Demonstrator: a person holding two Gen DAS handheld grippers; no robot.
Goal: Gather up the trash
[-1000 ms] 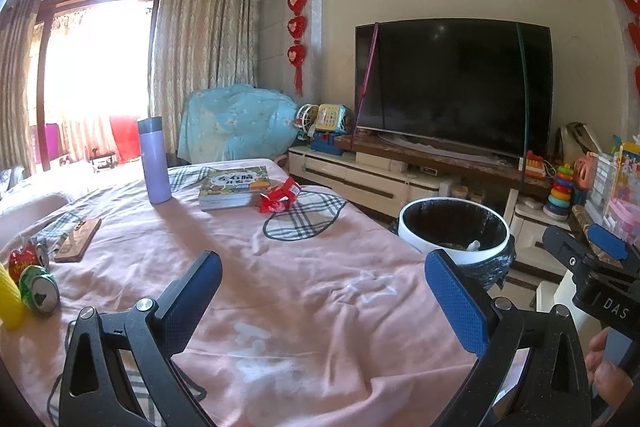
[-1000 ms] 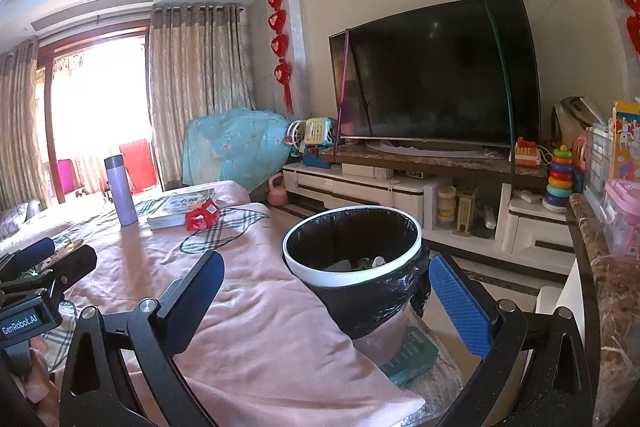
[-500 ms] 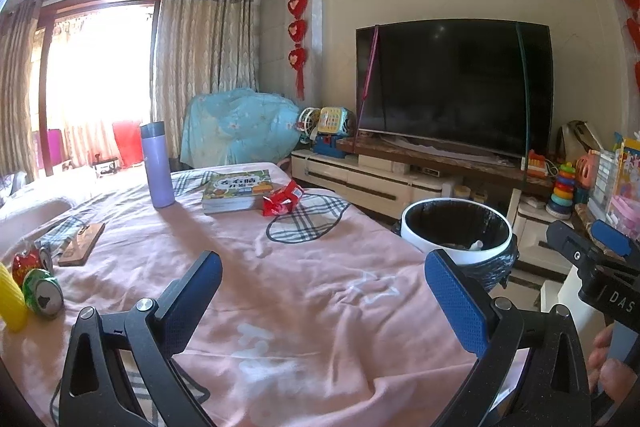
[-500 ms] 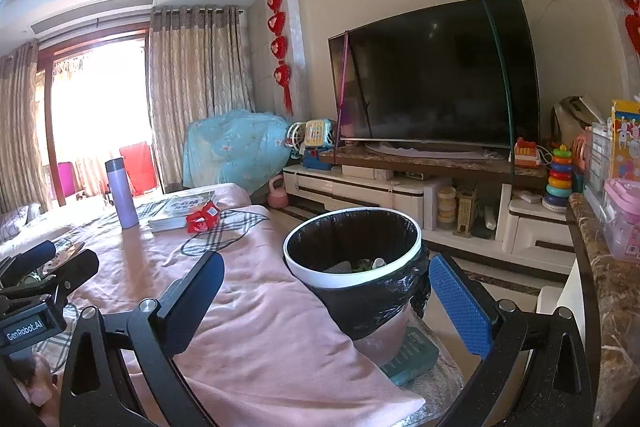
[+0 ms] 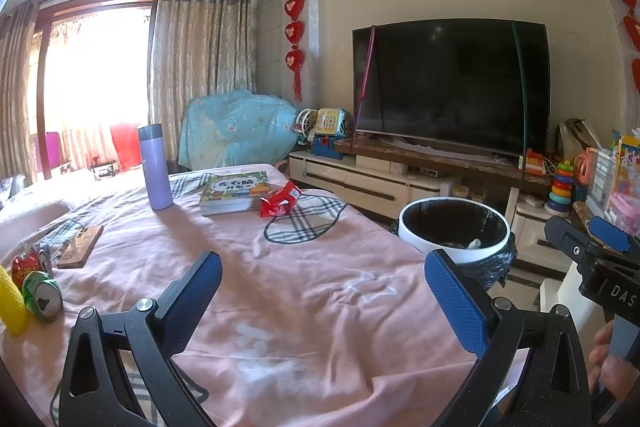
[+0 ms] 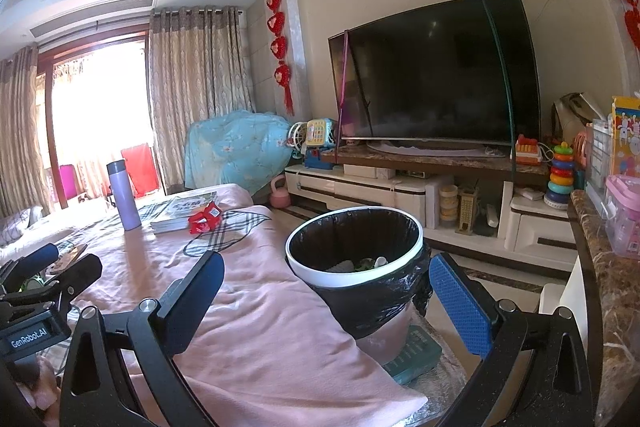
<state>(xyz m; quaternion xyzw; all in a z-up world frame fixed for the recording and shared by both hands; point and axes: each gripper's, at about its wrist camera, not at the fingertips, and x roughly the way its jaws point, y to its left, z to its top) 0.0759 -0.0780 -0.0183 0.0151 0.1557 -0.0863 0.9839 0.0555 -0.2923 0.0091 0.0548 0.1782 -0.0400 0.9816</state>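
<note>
A white-rimmed trash bin with a black liner [image 6: 354,259] stands beside the pink-clothed table's right end, with some trash inside; it also shows in the left wrist view [image 5: 454,233]. A red snack wrapper [image 5: 280,199] lies on the table by a book, also in the right wrist view [image 6: 206,217]. A crushed green can [image 5: 42,295], a red can [image 5: 24,265] and a yellow object [image 5: 10,301] lie at the table's left edge. My left gripper [image 5: 324,303] is open and empty above the cloth. My right gripper [image 6: 326,301] is open and empty, just in front of the bin.
A purple flask [image 5: 155,167], a book [image 5: 234,191] and a wooden block [image 5: 80,247] sit on the table. A TV [image 5: 452,83] on a low cabinet stands behind. A marble counter with toys [image 6: 612,267] is at the right.
Both views have shifted only slightly; the left gripper has drifted a little nearer the table's far end. Both grippers stay open and empty.
</note>
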